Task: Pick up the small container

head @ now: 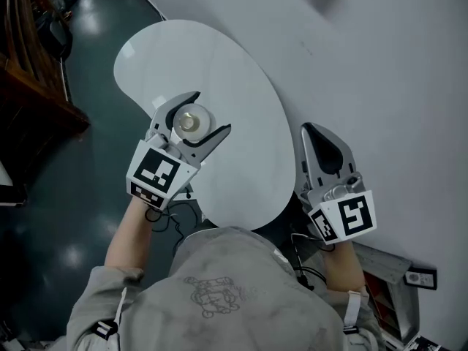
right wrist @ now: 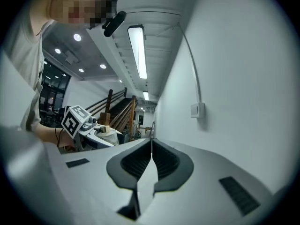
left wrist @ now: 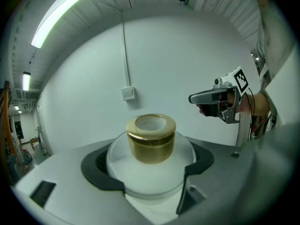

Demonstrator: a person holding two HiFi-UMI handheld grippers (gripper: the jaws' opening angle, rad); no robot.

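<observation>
The small container (head: pixel 191 121) is a white round jar with a gold cap (left wrist: pixel 151 138). My left gripper (head: pixel 213 111) is shut on it, a jaw on each side of the white body (left wrist: pixel 149 175), over the white table (head: pixel 241 86). In the left gripper view the dark pads (left wrist: pixel 96 168) hug the jar and no table surface shows under it. My right gripper (head: pixel 313 131) is off the table's right edge, shut with nothing held; its jaws meet along a thin line (right wrist: pixel 151 158). Each gripper shows in the other's view: the right gripper (left wrist: pixel 218 97), the left gripper (right wrist: pixel 77 121).
A white wall with a small switch box (left wrist: pixel 128 93) and a cable stands behind the table. Dark floor (head: pixel 88 174) and dark wooden furniture (head: pixel 29 86) lie to the left. A grey device (head: pixel 398 269) sits low at the right.
</observation>
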